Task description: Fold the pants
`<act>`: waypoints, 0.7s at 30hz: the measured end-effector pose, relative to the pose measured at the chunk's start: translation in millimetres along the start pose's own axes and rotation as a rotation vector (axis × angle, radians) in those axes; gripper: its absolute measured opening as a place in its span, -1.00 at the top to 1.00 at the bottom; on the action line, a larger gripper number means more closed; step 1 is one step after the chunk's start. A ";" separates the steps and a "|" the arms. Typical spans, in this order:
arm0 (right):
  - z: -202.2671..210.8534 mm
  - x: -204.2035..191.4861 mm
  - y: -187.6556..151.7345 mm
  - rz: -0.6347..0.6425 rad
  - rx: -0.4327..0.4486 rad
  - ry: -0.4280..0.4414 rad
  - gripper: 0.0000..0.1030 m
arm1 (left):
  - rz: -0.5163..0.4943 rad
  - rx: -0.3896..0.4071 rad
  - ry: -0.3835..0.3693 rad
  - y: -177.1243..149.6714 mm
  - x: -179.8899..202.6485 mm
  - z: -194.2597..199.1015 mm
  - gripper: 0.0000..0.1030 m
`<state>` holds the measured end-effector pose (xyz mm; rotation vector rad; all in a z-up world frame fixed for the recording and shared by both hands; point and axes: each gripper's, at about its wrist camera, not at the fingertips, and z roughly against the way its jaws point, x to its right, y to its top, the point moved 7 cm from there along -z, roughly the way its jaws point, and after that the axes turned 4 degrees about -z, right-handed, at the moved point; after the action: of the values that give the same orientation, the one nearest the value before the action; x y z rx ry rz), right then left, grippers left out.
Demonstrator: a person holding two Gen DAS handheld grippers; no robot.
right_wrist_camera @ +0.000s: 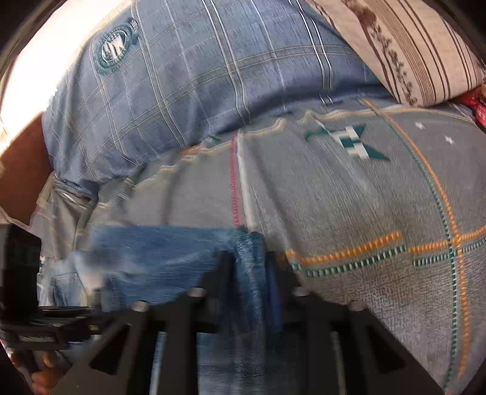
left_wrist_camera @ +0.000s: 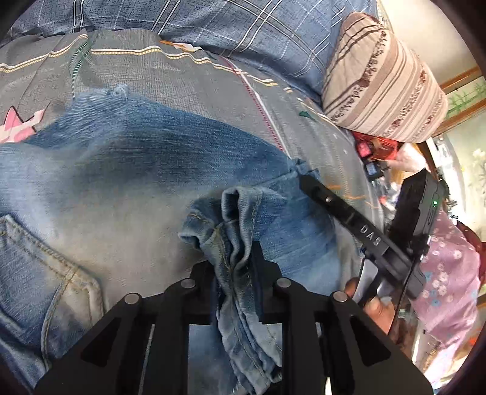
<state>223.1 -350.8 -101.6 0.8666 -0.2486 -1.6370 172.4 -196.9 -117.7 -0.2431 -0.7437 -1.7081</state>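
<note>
Blue denim pants (left_wrist_camera: 127, 170) lie spread on a grey patterned bedsheet (left_wrist_camera: 188, 76), a back pocket at the lower left. My left gripper (left_wrist_camera: 234, 255) is shut on a bunched leg hem of the pants, held above the spread denim. My right gripper (right_wrist_camera: 249, 258) is shut on another fold of the pants (right_wrist_camera: 164, 255), which stretches off to the left. The right gripper also shows in the left wrist view (left_wrist_camera: 306, 182), its tip on the denim's right edge.
A blue plaid quilt (left_wrist_camera: 258, 27) lies bunched at the back of the bed, also in the right wrist view (right_wrist_camera: 197, 76). A beige striped pillow (left_wrist_camera: 382, 79) sits at the back right. Red and dark items (left_wrist_camera: 370, 152) lie beside the bed.
</note>
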 end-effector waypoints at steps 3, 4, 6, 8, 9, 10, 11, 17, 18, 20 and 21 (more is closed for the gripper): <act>24.4 6.5 4.9 -0.056 0.019 0.047 0.35 | -0.020 0.016 -0.016 -6.5 2.7 26.8 0.64; 38.1 7.3 5.1 -0.065 0.036 0.074 0.35 | -0.029 0.028 -0.029 -9.7 8.0 34.1 0.64; 69.3 3.3 -1.5 -0.053 0.060 0.145 0.35 | -0.053 0.054 -0.071 -20.3 21.0 50.3 0.64; 89.9 -11.3 -16.7 0.009 0.066 0.176 0.35 | -0.107 0.068 -0.097 -30.5 39.0 55.0 0.61; 94.9 -15.0 -25.3 0.041 0.061 0.170 0.35 | -0.139 0.065 -0.091 -34.6 48.5 50.7 0.60; 96.9 -17.3 -33.8 0.065 0.054 0.164 0.35 | -0.168 0.056 -0.086 -39.5 54.0 45.4 0.59; 93.3 -19.7 -45.5 0.090 0.028 0.155 0.36 | -0.202 0.032 -0.066 -46.9 57.5 33.8 0.59; 57.1 5.4 -81.7 0.060 0.000 0.040 0.37 | -0.184 -0.009 -0.011 -66.5 36.7 -2.8 0.66; 56.9 5.2 -80.8 0.063 0.001 0.032 0.38 | -0.175 -0.013 -0.012 -66.1 36.0 -0.5 0.66; 58.8 5.1 -81.5 0.041 0.004 0.034 0.32 | -0.138 -0.024 -0.016 -64.4 32.9 5.4 0.66; 59.5 5.0 -81.4 0.030 0.003 0.033 0.31 | -0.124 -0.022 -0.012 -64.9 30.5 9.8 0.66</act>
<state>122.6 -350.7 -110.3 0.8876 -0.2398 -1.5939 101.0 -209.0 -116.4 -0.2262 -0.7626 -1.8339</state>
